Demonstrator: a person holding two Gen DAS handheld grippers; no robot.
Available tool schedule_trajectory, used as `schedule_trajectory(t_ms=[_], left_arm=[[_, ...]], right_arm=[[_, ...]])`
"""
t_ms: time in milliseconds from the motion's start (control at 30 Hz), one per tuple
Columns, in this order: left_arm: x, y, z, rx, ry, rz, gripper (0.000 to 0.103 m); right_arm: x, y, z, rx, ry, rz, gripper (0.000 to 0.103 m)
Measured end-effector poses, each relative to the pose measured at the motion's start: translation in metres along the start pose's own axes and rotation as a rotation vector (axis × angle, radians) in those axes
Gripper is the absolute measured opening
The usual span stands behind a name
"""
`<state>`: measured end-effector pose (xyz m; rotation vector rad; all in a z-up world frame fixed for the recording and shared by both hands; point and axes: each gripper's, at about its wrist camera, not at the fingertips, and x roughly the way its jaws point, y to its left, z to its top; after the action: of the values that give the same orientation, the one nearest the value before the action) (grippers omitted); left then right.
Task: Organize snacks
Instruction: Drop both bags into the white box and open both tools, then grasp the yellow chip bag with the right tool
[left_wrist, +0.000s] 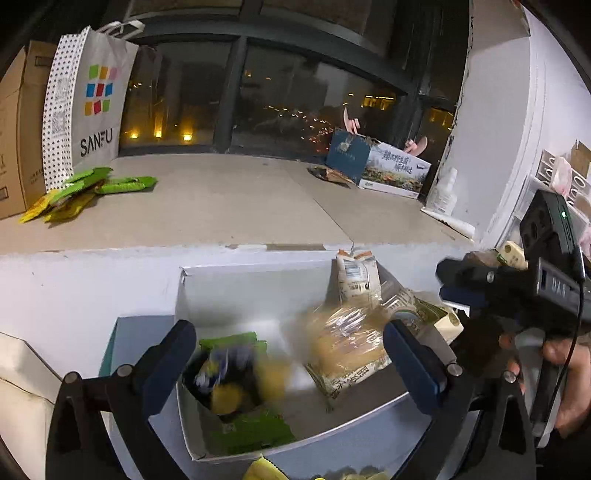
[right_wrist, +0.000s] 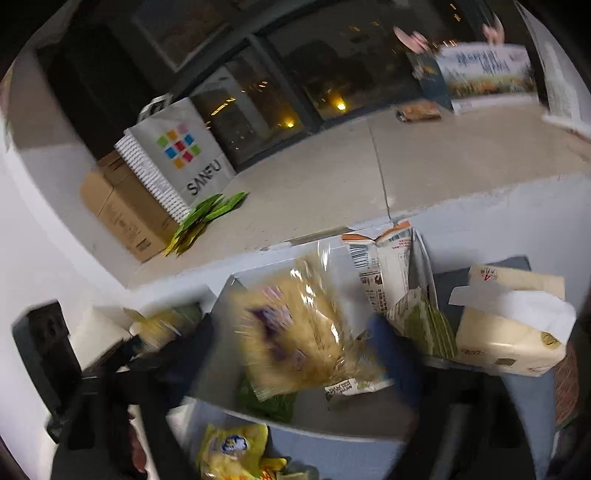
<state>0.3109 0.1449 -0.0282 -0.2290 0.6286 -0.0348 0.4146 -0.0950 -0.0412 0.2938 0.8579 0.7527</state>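
Seen from the left wrist, my left gripper (left_wrist: 291, 365) stands open over a white box (left_wrist: 184, 295). A blurred dark-and-yellow snack packet (left_wrist: 229, 380) hangs loose between its fingers (left_wrist: 170, 365), above green packets (left_wrist: 255, 432) in the box. A clear bag of yellow bread (left_wrist: 347, 343) lies in the box's right half, beside an upright white packet (left_wrist: 356, 277). My right gripper (left_wrist: 454, 282) is at the right. In the right wrist view, that right gripper (right_wrist: 291, 350) is open, and the blurred bread bag (right_wrist: 303, 339) sits between its fingers (right_wrist: 391, 354), over the white box (right_wrist: 332, 424).
More green and yellow packets (left_wrist: 88, 188) lie on the stone window ledge (left_wrist: 240, 199), by a SANFU paper bag (left_wrist: 88, 110) and a cardboard box (left_wrist: 22, 129). A cream tissue pack (right_wrist: 509, 339) sits right of the box. Printed boxes (left_wrist: 388, 170) stand at the far right.
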Motion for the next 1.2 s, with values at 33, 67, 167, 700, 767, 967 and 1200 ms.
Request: schedule_trajectory(t_ms=[33, 67, 167, 700, 767, 967, 1200], left_arm=[[0.0, 0.001, -0.002, -0.003, 0.003, 0.015, 0.103], [-0.001, 0.002, -0.004, -0.002, 0.004, 0.019, 0.103], [-0.009, 0.005, -0.013, 0.002, 0.0, 0.036, 0.103], [-0.157, -0.044, -0.1, 0.128, -0.122, -0.046, 0.103], [-0.173, -0.051, -0.118, 0.149, -0.13, -0.047, 0.103], [-0.212, -0.053, -0.173, 0.12, -0.149, -0.053, 0.103], [-0.225, -0.046, -0.208, 0.095, -0.111, -0.034, 0.103]], right_arm=[[-0.001, -0.002, 0.001, 0.012, 0.001, -0.002, 0.103], [-0.003, -0.004, 0.001, 0.016, -0.009, -0.013, 0.103], [-0.014, -0.003, -0.005, -0.015, -0.03, -0.024, 0.103], [-0.111, 0.067, -0.08, -0.358, -0.073, 0.02, 0.103], [-0.126, 0.072, -0.1, -0.388, -0.076, 0.035, 0.103], [-0.157, 0.067, -0.166, -0.409, -0.083, 0.076, 0.103], [-0.133, 0.057, -0.232, -0.426, 0.028, 0.05, 0.103]])
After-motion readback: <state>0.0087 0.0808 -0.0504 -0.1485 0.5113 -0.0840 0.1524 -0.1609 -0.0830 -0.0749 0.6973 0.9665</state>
